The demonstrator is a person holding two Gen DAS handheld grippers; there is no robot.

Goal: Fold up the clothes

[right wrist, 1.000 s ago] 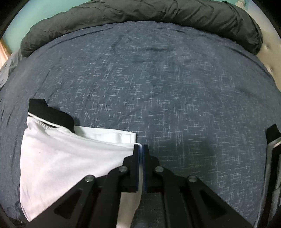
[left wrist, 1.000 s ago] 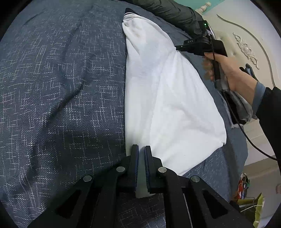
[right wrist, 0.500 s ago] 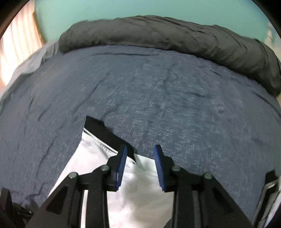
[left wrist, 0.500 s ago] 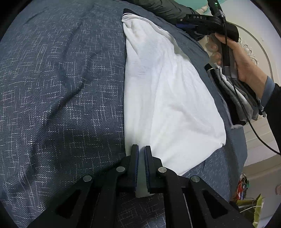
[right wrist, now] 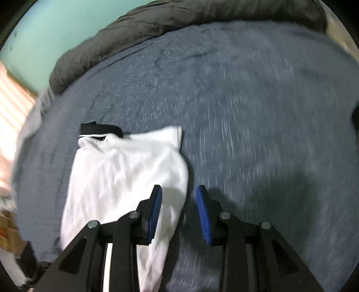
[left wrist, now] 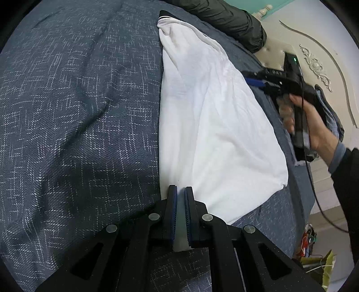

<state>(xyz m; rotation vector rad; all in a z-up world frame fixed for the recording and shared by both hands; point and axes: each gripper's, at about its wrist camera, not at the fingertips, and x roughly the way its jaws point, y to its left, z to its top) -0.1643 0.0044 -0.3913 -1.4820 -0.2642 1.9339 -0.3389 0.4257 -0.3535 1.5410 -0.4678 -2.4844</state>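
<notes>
Your left gripper (left wrist: 180,191) has its jaws clamped on the near hem of the white shirt (left wrist: 213,125). The shirt lies flat on the bed (left wrist: 67,112), folded lengthwise into a long panel, its black collar (left wrist: 167,14) toward the far edge where the dark duvet (left wrist: 224,15) is bunched. Treat the fabric as light, soft and limp: it will sag and crease wherever it is unsupported, so take hold at hems, corners or fold edges, not mid-panel. Your right gripper (right wrist: 179,195) hovers over the shirt's right-hand edge with its jaws wide apart, holding nothing; whether one jaw touches the cloth cannot be told.
</notes>
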